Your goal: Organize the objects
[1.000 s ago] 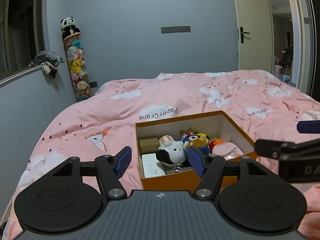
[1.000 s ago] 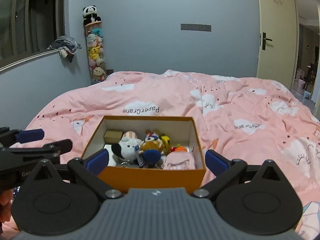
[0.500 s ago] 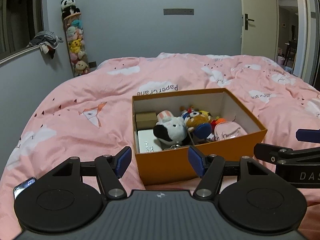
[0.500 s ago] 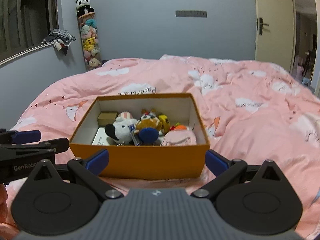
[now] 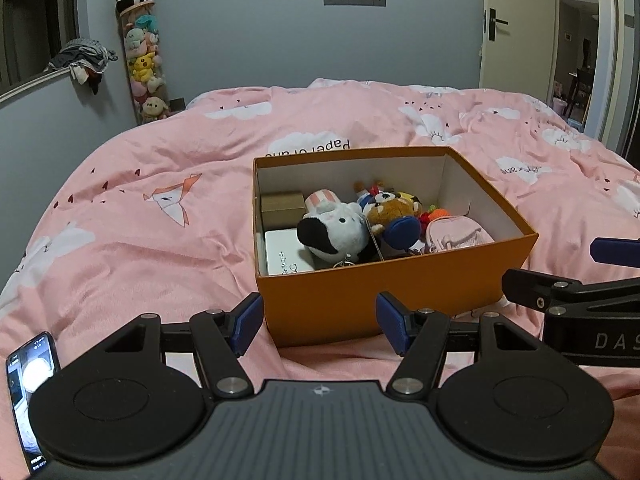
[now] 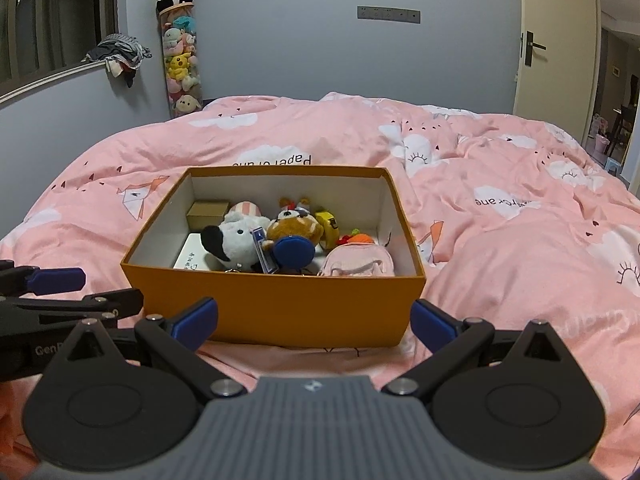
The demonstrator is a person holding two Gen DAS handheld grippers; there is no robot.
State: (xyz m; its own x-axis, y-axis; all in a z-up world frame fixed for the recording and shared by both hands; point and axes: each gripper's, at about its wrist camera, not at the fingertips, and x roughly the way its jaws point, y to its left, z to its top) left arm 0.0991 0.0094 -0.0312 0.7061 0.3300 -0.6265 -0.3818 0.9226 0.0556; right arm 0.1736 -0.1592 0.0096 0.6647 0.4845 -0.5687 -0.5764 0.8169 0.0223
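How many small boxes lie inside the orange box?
2: a tan box in the orange box's far-left corner, a white box in front of it, partly under the plush. More may be hidden.

Orange box (image 6: pixel 276 304), open-topped, white inside, sitting mid-frame. Packed within: black-and-white plush (image 6: pixel 234 242) lying left of centre, brown plush (image 6: pixel 294 228) with blue ear beside it, pink mini backpack (image 6: pixel 358 262) at right, tan box (image 6: pixel 208 214) in far-left corner, white box (image 5: pixel 282 256) below it.
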